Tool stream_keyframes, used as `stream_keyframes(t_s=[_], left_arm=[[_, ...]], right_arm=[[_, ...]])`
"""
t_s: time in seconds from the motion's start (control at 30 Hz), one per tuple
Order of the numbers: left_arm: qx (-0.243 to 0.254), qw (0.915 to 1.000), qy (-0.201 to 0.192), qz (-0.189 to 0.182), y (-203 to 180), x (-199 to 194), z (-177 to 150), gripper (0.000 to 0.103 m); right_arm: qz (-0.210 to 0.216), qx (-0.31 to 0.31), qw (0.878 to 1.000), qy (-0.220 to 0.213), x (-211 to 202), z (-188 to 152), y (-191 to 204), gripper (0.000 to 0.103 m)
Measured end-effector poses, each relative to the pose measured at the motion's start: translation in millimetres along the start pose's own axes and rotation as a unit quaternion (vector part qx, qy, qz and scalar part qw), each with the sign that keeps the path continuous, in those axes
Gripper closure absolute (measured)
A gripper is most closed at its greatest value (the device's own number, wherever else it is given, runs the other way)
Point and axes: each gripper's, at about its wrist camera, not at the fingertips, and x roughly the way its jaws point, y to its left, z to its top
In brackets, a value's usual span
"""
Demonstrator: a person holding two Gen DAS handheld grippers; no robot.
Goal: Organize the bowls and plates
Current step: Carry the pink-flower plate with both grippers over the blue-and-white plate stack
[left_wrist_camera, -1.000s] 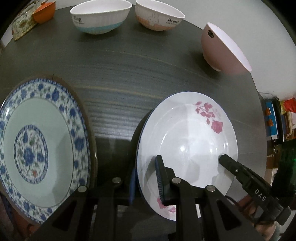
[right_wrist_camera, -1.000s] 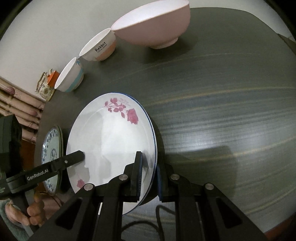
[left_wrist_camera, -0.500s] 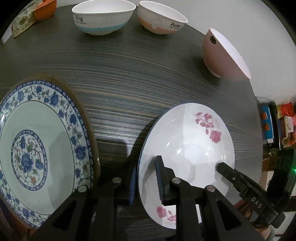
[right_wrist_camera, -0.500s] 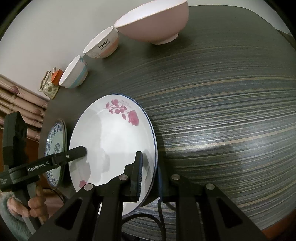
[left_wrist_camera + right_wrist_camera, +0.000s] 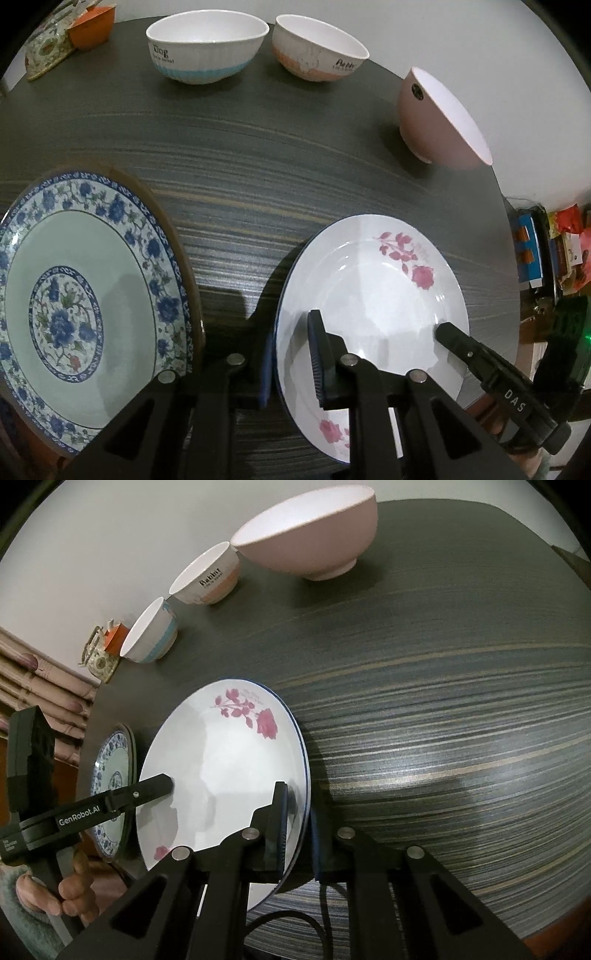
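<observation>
A white plate with pink roses point(image 5: 373, 295) is held over the dark table by both grippers. My left gripper point(image 5: 291, 358) is shut on its left rim, one finger over and one under. My right gripper point(image 5: 297, 823) is shut on its right rim; its finger point(image 5: 476, 354) shows in the left wrist view. The plate also shows in the right wrist view point(image 5: 221, 771). A blue-flowered plate point(image 5: 74, 306) lies to the left, also seen edge-on in the right wrist view point(image 5: 112, 768). Three bowls stand at the back: blue-banded point(image 5: 207, 51), orange-banded point(image 5: 317, 51), pink point(image 5: 439, 118).
An orange cup point(image 5: 90, 27) and a patterned box point(image 5: 46, 55) sit at the table's far left corner. The dark wood-grain table point(image 5: 443, 701) stretches wide to the right of the rose plate. Shelves with coloured packages point(image 5: 546, 251) stand beyond the table's right edge.
The rose plate, held by both grippers, has moved toward the near edge and away from the bowls. Both views have pulled back, and more of the table shows.
</observation>
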Motion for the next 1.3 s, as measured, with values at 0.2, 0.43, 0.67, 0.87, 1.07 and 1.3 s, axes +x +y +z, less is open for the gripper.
stream_keyframes(t_s=[0.2, 0.43, 0.67, 0.87, 1.07, 1.3], left_arm=[[-0.002, 0.9999, -0.011, 0.0, 5.9, -12.6, 1.1, 0.086], [-0.01, 0.9994, -0.032, -0.007, 20.1, -34.4, 2.5, 0.086], [-0.028, 0.9981, -0.055, -0.008, 44.9, -60.5, 0.7, 0.086], [-0.046, 0.9963, -0.072, -0.002, 67.3, -80.8, -2.1, 0.086], [-0.077, 0.9928, -0.091, -0.005, 97.0, -98.7, -3.2, 0.086], [-0.119, 0.9873, -0.105, 0.01, 136.5, -109.4, -13.3, 0.086]], right_arm=[[0.004, -0.003, 1.0, -0.006, -6.0, 1.8, 7.7, 0.092], [0.008, -0.011, 1.0, -0.013, -12.6, 6.0, 20.6, 0.092], [0.015, -0.031, 0.999, -0.019, -18.3, 11.2, 44.1, 0.092], [0.025, -0.05, 0.998, -0.02, -18.3, 13.9, 71.0, 0.092], [0.037, -0.072, 0.997, -0.014, -12.7, 16.0, 100.6, 0.092], [0.051, -0.092, 0.994, 0.006, 5.8, 17.3, 137.2, 0.092]])
